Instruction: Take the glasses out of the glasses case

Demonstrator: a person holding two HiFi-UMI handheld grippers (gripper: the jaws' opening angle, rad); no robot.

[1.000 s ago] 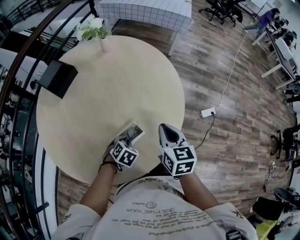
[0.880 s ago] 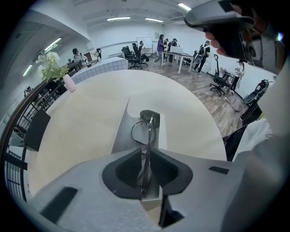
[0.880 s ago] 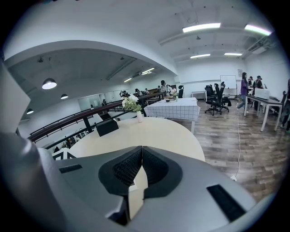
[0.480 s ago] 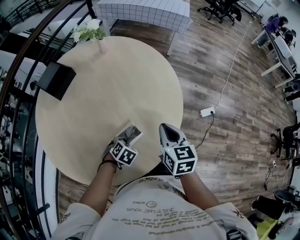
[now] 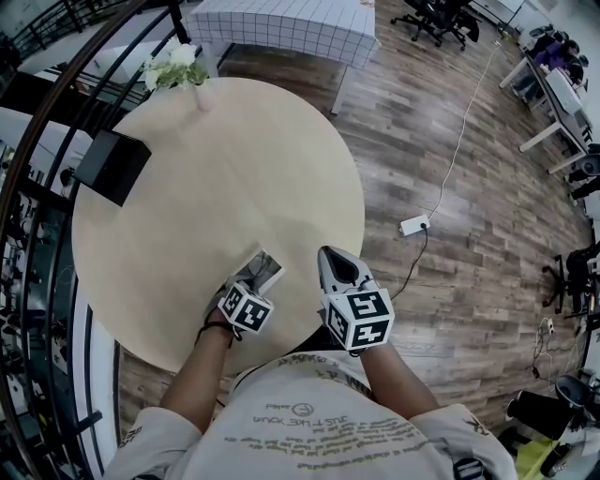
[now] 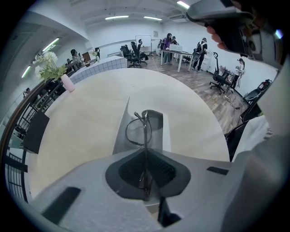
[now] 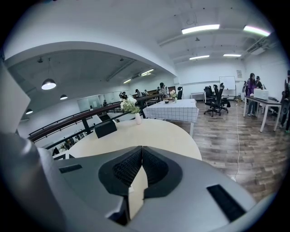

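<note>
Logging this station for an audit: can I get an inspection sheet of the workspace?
Surface: round pale table.
Job's things: glasses pinched upright over the open case.
Clutter: vase and black box at the far edge.
Grippers: left gripper shut on the glasses; right gripper shut, empty.
Cables: white cable running to a power strip on the floor.
Surroundings: checked table, chairs.
</note>
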